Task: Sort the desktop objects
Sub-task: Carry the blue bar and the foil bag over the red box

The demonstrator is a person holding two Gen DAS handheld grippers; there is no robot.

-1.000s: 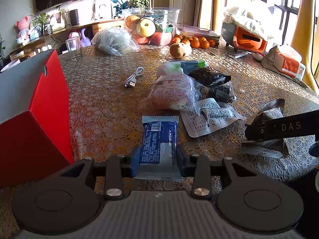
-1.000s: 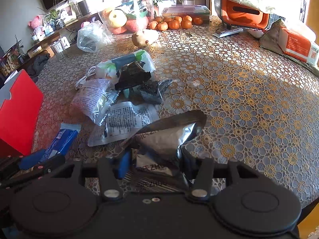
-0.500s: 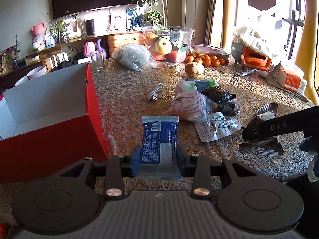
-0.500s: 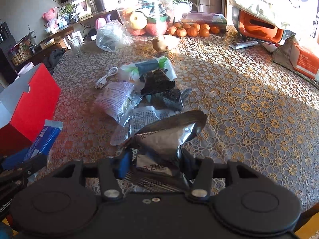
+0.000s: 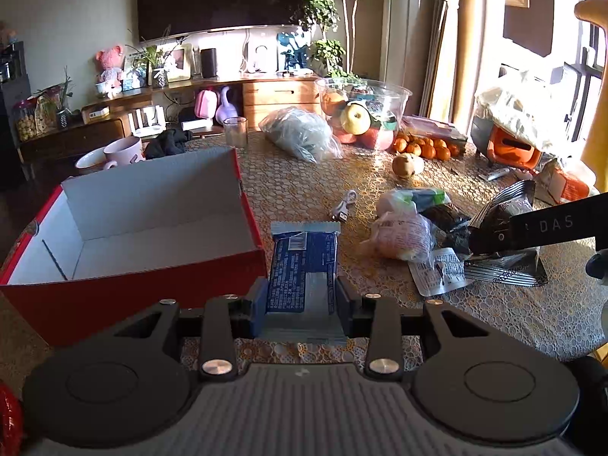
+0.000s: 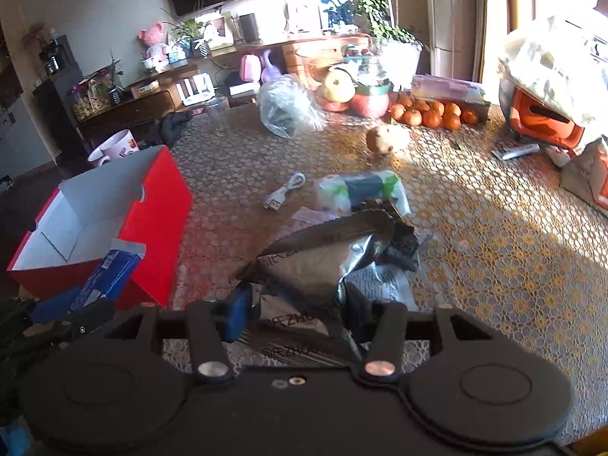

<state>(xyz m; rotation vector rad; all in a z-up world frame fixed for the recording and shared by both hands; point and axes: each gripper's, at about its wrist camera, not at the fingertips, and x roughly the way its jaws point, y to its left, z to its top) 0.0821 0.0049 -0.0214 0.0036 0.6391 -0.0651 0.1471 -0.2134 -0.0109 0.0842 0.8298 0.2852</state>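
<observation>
My left gripper (image 5: 300, 304) is shut on a blue snack packet (image 5: 302, 262) and holds it in the air just right of the open red box (image 5: 152, 281). The packet also shows in the right wrist view (image 6: 110, 273), in front of the red box (image 6: 159, 228). My right gripper (image 6: 296, 315) is shut on a silver foil bag (image 6: 319, 262) and holds it above the table. The bag also shows in the left wrist view (image 5: 505, 243). The box has a white inside with nothing in it.
A heap of packets (image 5: 402, 228) lies mid-table with a white USB cable (image 5: 344, 205) beside it. Further back stand a glass (image 5: 235, 133), a plastic bag (image 5: 300, 138), a fruit bowl (image 5: 361, 114), tangerines (image 5: 425, 148) and an orange appliance (image 5: 513, 148).
Both grippers have risen with their packets. The left one now looks down into the red box. The right one has lifted the foil bag off the table.
</observation>
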